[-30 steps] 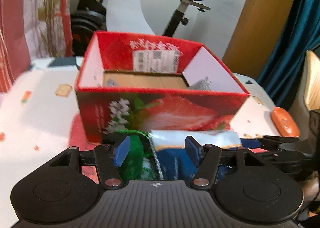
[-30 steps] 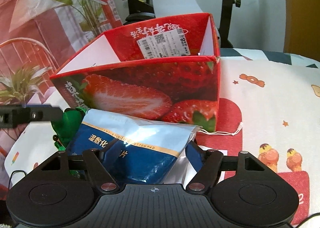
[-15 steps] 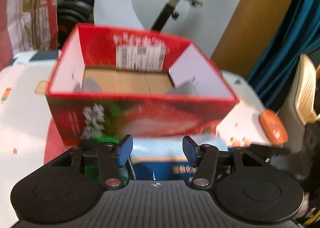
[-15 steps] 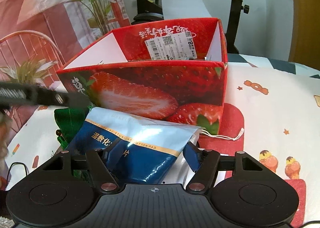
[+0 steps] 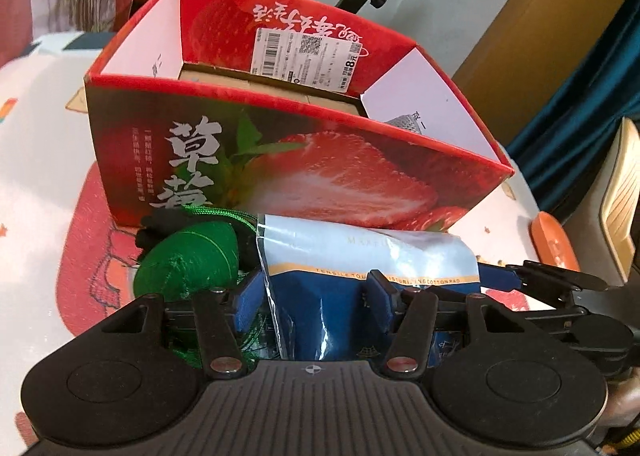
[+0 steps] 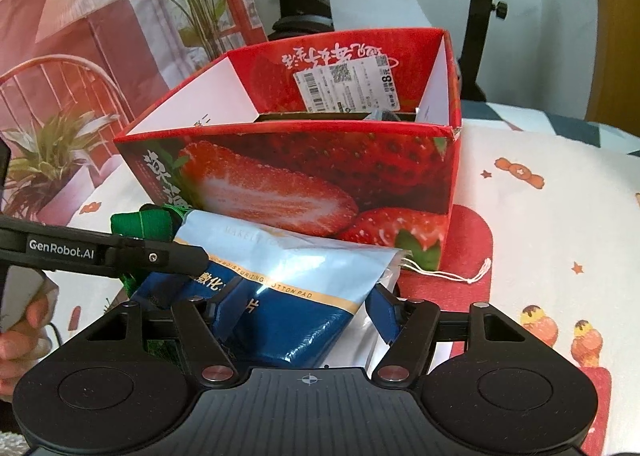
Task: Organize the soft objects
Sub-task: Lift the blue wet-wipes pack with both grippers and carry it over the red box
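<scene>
Cartoon-print tablecloth (image 6: 560, 192), strawberry box (image 5: 320, 176) at 12 o'clock. Both grippers straddle the cotton pad pouch (image 5: 360, 252): left gripper (image 5: 316, 298) and right gripper (image 6: 304, 314) part-spread, grip uncertain. Green plush (image 5: 192, 256) at 10 o'clock.

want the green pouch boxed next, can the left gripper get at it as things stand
Probably not directly: the left gripper straddles the blue cotton pad bag, and the green pouch sits beside its left finger, partly tucked under the bag.
</scene>
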`<state>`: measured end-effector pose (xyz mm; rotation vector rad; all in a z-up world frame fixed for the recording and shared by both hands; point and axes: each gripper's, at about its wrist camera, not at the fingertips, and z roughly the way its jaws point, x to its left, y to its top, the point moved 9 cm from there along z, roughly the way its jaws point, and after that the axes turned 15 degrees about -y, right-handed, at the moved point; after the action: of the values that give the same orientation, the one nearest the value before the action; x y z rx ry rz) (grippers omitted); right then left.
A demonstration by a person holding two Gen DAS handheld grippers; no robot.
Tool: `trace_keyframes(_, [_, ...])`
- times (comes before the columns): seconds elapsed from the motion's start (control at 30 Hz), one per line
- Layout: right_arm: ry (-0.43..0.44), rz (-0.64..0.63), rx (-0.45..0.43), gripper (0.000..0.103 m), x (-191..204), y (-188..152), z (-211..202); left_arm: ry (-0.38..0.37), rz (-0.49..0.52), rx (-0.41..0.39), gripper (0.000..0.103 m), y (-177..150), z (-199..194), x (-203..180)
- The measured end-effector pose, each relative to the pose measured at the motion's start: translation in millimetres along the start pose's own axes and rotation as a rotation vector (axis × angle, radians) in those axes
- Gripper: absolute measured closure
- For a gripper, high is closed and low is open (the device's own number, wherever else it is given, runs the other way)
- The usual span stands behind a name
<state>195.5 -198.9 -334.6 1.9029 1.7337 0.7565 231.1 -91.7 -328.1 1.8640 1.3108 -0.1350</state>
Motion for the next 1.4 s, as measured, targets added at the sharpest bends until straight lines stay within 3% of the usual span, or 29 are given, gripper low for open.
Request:
trace_keyframes(0.2, [0.062, 0.036, 0.048, 0.042, -12.0, 10.9, 7.9, -0.05, -0.029, -0.001, 0.044, -0.3, 4.1, 5.7])
trace_keyframes(0.33, [0.063, 0.029, 0.065, 0.057, -14.6, 12.5, 7.5, -0.077, -0.05, 0.002, 0.044, -1.1, 6.0, 8.6])
trace_keyframes(0.57, [0.099, -0.054, -0.029, 0.073, -7.3, 33.6, -31.0, -0.116, -0.017, 0.005, 0.044, 5.4, -0.6, -3.7])
trace_keyframes(0.83, [0.121, -0.132, -0.165, 0.074, 1.2, 71.4, -75.4, -0.212, 0.045, -0.069, 0.044, 21.6, -35.8, -23.8])
trace_keyframes(1.0, [0.1, -0.172, -0.265, 0.074, 7.8, 98.6, -93.4, -0.243, 0.063, -0.163, 0.044, 43.4, -64.2, -35.8])
trace_keyframes(1.17, [0.088, -0.212, -0.33, 0.077, 10.0, 132.4, -102.7, -0.243, 0.123, -0.256, 0.044, 72.5, -85.9, -51.0])
trace_keyframes(1.4, [0.045, -0.285, -0.412, 0.078, 21.5, 192.8, -93.7, -0.156, 0.231, -0.322, 0.045, 117.1, -96.5, -60.6])
